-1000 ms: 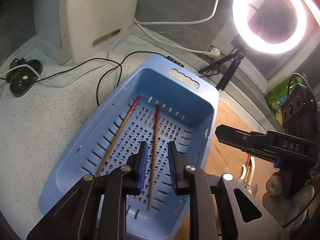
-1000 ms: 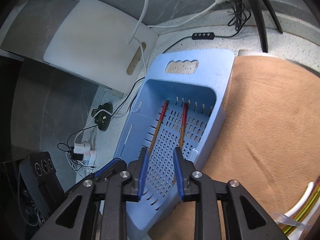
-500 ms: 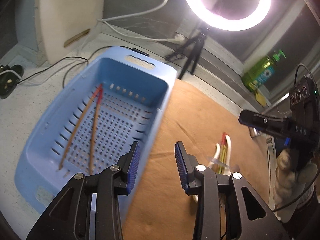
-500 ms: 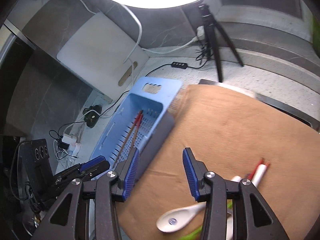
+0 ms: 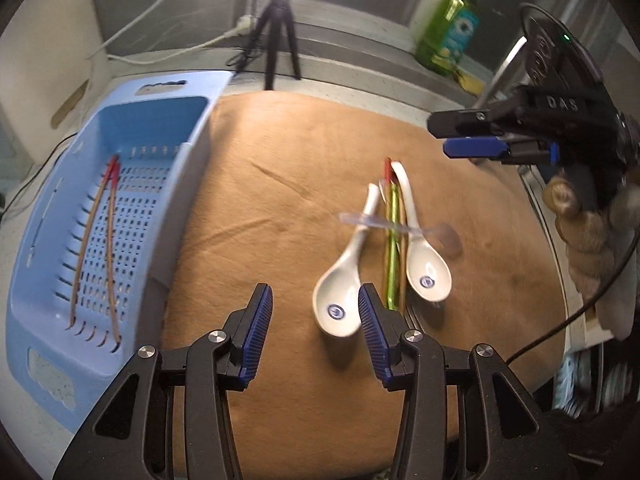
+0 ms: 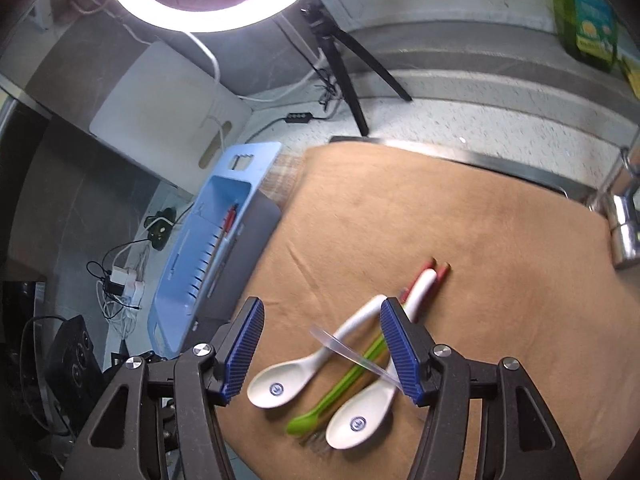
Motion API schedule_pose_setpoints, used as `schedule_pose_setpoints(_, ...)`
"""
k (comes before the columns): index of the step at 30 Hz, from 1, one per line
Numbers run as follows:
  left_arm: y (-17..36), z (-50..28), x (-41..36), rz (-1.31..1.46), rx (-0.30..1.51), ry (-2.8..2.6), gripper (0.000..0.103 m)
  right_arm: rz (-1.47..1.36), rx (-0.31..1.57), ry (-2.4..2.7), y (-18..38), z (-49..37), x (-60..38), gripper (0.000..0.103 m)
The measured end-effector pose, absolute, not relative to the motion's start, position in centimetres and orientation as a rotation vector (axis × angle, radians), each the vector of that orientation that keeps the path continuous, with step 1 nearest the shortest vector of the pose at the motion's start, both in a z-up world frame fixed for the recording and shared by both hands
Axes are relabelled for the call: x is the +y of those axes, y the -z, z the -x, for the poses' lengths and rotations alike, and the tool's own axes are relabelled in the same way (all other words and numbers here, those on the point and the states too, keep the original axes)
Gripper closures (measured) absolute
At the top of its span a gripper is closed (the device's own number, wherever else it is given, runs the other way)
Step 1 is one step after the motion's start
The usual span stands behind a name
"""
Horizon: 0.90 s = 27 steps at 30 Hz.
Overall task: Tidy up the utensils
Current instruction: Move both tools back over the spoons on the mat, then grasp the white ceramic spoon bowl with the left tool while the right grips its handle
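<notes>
Left wrist view is now showing the brown mat (image 5: 304,168) and the pile of utensils on it, where a second ago it was looking straight down into the blue basket (image 5: 36,320). The left tongs (image 5: 316,332) are hanging wide open and empty, low over the mat, with the nearer white spoon (image 5: 344,284) lying just beside the right-hand pad. The two red-tipped chopsticks (image 5: 96,240) are lying loose on the basket's slotted floor, off to the left — so that pair is delivered and both hands have swung back for more.

The right tongs (image 6: 324,348) are likewise spread wide and holding nothing. In the right wrist view they are hovering above the heap: the second white spoon (image 6: 360,412), a green utensil (image 6: 336,388) lying between the two spoons, a clear plastic piece (image 6: 352,356) lying across them, and more red-tipped sticks (image 6: 432,272) poking out at the far end under a spoon handle. In the left view the right tongs are hanging well above the mat's far right side.

The shift suggests the chopstick step is finished and the next pick is beginning. The pile is tangled, with handles crossing, so lifting one spoon is likely to drag the clear piece or roll the green one. Most of the sorting is not yet done.
</notes>
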<state>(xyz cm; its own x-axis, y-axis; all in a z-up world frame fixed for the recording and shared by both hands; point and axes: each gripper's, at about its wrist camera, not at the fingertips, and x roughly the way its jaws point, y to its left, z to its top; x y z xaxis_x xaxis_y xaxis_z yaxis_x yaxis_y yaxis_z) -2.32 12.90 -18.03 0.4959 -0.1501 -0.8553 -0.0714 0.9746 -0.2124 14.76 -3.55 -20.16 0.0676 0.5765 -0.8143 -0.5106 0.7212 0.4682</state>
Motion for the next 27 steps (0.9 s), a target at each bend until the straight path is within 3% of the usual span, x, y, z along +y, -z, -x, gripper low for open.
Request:
schedule_pose_setpoints(11, 20.0, 2.1, 10.9, 0.147, 1.102, 0.072, 0.06, -0.167, 1.361, -0.853, 22.4, -14.6, -4.2, 0.047)
schedule_pose_setpoints(21, 21.5, 1.9, 10.2, 0.081, 1.128, 0.093, 0.054, -0.155, 1.49, -0.802, 26.7, -15.4, -1.0, 0.065)
schedule_pose_setpoints(27, 22.4, 0.9, 10.0, 0.068, 1.129, 0.096, 0.054, -0.136, 1.518, -0.766, 28.0, -15.7, -0.5, 0.068)
